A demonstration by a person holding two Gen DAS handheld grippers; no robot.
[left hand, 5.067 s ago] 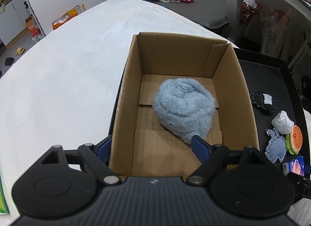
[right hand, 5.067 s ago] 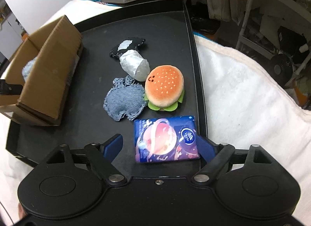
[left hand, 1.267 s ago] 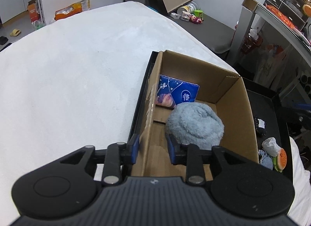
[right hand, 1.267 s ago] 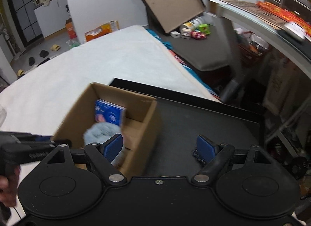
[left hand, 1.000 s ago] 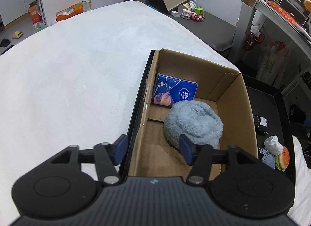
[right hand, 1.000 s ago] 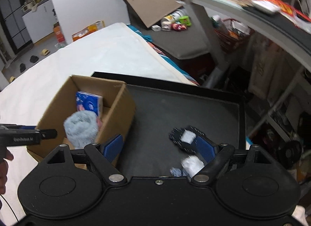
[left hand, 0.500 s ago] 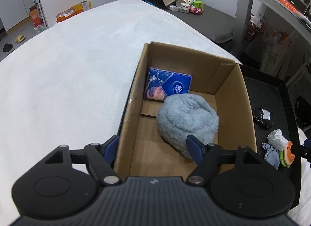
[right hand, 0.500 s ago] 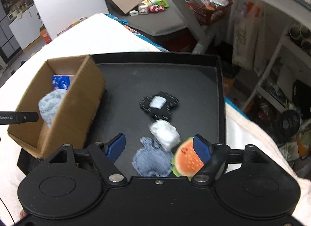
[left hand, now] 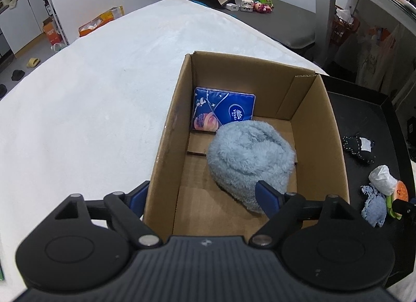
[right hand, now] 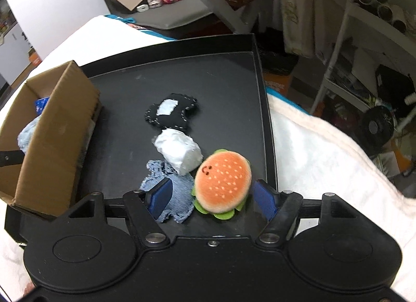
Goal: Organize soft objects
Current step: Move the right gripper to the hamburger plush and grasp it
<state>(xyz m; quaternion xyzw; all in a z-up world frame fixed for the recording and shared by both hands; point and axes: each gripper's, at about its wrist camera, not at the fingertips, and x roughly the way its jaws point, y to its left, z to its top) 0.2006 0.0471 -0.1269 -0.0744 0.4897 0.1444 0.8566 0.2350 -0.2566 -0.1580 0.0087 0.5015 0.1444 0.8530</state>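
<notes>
Left wrist view: the near lower edge of the fluffy blue ball (left hand: 249,159) is covered by the right blue pad of the left gripper (left hand: 205,198). The tissue pack (left hand: 221,112), mid-frame, has its lower right corner behind the ball. The burger toy (left hand: 399,194) at the right edge is half hidden behind a dark gripper tip.

Right wrist view: the denim patch (right hand: 169,185) is partly under the left pad of the right gripper (right hand: 213,198) and partly behind the burger toy (right hand: 223,179). The cardboard box (right hand: 57,130) wall, at left, hides most of the ball and pack. Shelf items at upper right are too blurred to identify.
</notes>
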